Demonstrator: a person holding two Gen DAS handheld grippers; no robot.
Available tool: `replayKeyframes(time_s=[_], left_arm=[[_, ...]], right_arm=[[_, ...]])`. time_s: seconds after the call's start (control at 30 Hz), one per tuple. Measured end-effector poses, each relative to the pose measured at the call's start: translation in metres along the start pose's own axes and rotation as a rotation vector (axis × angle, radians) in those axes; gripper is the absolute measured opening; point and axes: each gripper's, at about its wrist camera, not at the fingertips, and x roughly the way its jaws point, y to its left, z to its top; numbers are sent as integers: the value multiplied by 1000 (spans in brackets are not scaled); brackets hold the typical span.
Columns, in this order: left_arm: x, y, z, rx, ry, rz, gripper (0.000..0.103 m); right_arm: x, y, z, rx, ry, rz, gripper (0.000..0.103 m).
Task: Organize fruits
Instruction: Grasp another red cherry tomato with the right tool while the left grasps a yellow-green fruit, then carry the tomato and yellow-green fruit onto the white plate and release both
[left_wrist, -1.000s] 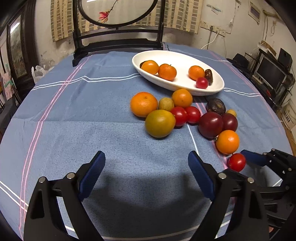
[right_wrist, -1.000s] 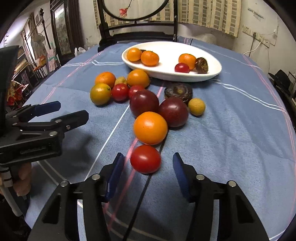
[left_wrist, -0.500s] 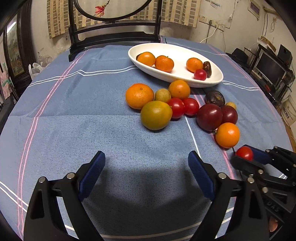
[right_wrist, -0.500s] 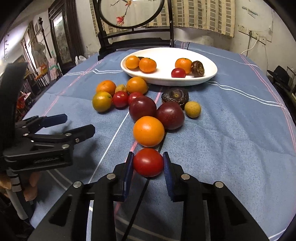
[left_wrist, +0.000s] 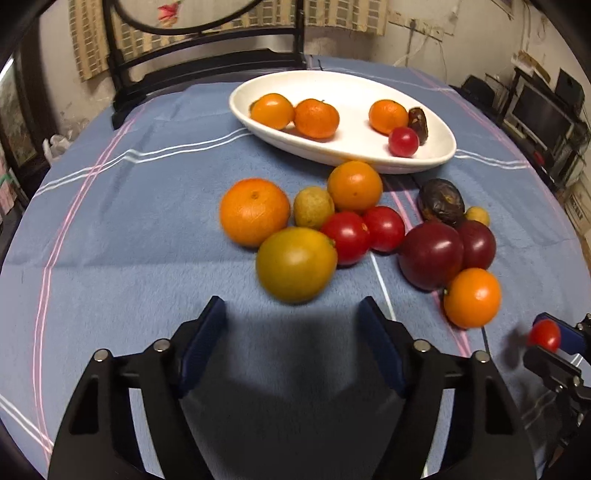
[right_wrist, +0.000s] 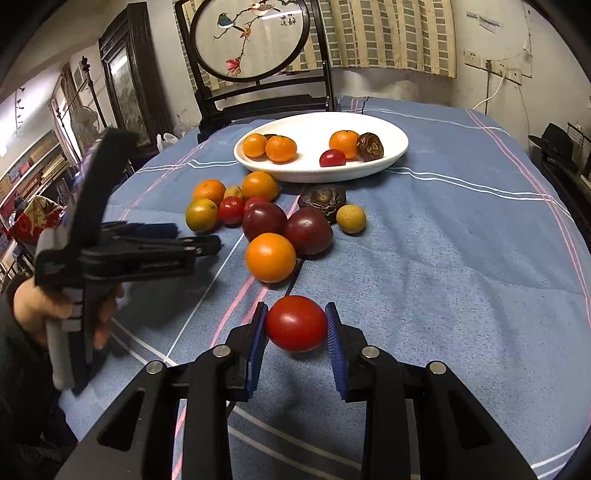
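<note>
My right gripper (right_wrist: 296, 325) has just closed on the small red tomato (right_wrist: 296, 323), which a second ago lay loose on the blue cloth (right_wrist: 443, 258) between open pads; both pads now press its sides and it sits lifted clear, well short of the white dish (right_wrist: 391, 155). My left gripper (left_wrist: 291, 325) has been narrowing but holds nothing, jaws apart just short of the greenish-yellow fruit (left_wrist: 296, 264), nearer to it than before. I judge one fruit secured for the dish, another lined up.
</note>
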Motion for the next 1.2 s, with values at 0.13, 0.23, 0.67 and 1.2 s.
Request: replayKeyframes(time_s=[0.13,0.23,0.67,1.2], left_arm=[[6,2,12,0,2,-2,61],[9,4,19,-12,2,-8,53],[-27,1,-2,29,-63,-77,40],[-43,-13,97,58,-172,-115,40]], right_arm=[[2,2,0,-8,7,8,31],[2,3,0,-12,8,6,31],[-4,-1,9,-19,-9,-44,31],[10,8,117,-187,-137,-90,31]])
